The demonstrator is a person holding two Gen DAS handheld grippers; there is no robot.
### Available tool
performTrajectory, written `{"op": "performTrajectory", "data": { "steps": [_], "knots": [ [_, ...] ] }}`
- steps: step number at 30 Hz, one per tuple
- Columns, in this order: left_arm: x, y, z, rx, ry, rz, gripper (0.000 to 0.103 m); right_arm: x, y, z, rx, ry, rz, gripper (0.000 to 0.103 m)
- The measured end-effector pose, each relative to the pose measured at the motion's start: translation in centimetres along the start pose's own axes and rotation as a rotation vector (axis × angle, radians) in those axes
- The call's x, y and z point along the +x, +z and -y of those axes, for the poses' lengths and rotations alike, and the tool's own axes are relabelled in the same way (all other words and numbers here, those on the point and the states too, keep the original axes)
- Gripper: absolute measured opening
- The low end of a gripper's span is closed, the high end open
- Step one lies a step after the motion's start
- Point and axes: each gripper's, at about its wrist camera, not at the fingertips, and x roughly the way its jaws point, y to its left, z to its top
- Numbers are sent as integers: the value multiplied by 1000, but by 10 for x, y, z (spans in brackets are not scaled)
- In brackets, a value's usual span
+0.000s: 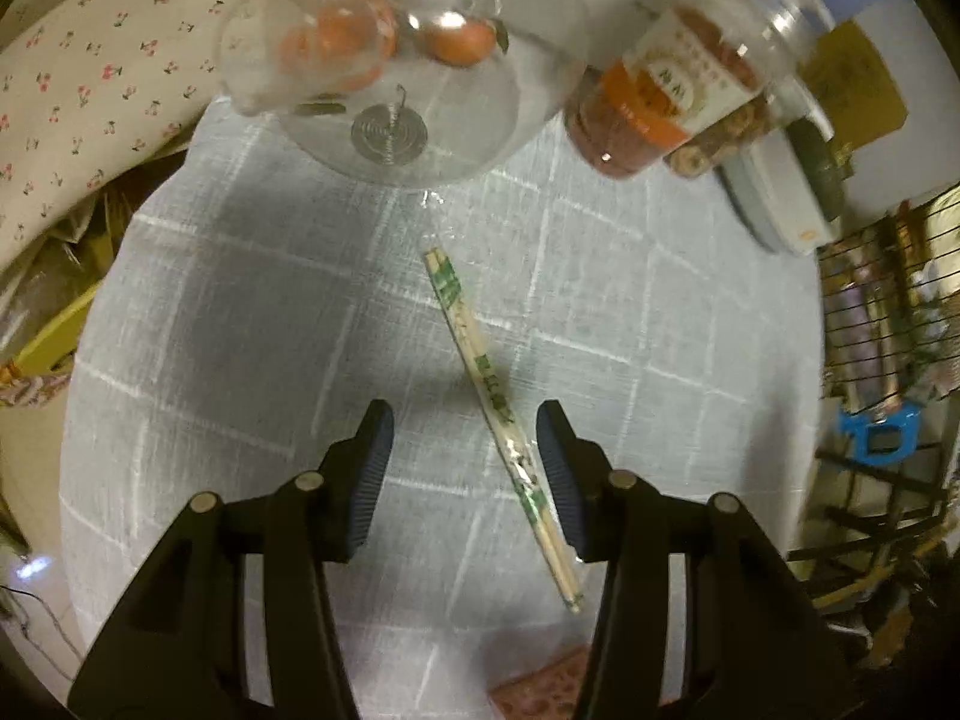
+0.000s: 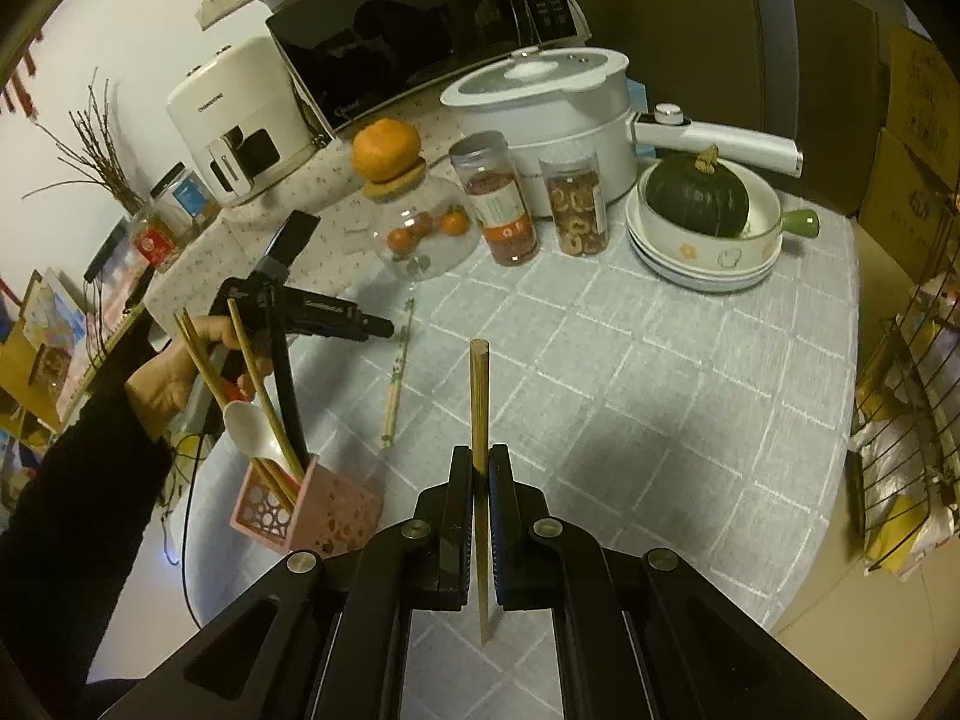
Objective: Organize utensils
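Observation:
A paper-wrapped pair of chopsticks lies slantwise on the grey checked tablecloth. My left gripper hangs over it, open, with the pair between the fingers, close to the right pad. In the right wrist view a hand holds that gripper above the same wrapped pair. My right gripper is shut on a bare wooden chopstick that stands upright. A pink perforated holder at the table's left edge holds several chopsticks and a white spoon.
A glass jar with small oranges, two clear snack jars, stacked plates with a dark green pumpkin and a white electric pot line the back of the table. A wire rack stands beyond the right edge.

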Motion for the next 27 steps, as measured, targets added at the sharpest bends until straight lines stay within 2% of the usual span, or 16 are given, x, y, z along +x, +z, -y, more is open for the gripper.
{"op": "performTrajectory", "data": {
  "steps": [2, 6, 13, 18, 20, 22, 24, 26, 27],
  "knots": [
    [7, -1, 2, -1, 53, -27, 51, -2, -1, 3, 8, 1, 1, 5],
    [8, -5, 13, 31, 122, -26, 51, -7, -1, 7, 16, -2, 8, 5],
    [9, -8, 28, 33, 184, -35, 53, -9, -1, 8, 18, 0, 12, 5],
    [8, -16, 36, 87, 242, -15, 52, -7, -1, 8, 27, -1, 9, 5],
    [6, -21, 36, 96, 249, 0, 48, -7, -1, 8, 33, -1, 9, 5],
    [2, -25, 34, 103, 259, 9, 38, -8, 0, 8, 36, 1, 10, 5],
    [1, -25, 27, 107, 258, 8, 22, -9, 0, 8, 36, 2, 12, 5],
    [-3, -31, 16, 101, 250, -9, 12, -9, 0, 8, 36, 5, 13, 5],
    [-5, -33, 9, 90, 237, -27, 11, -9, 0, 8, 36, 5, 13, 5]
  ]
}}
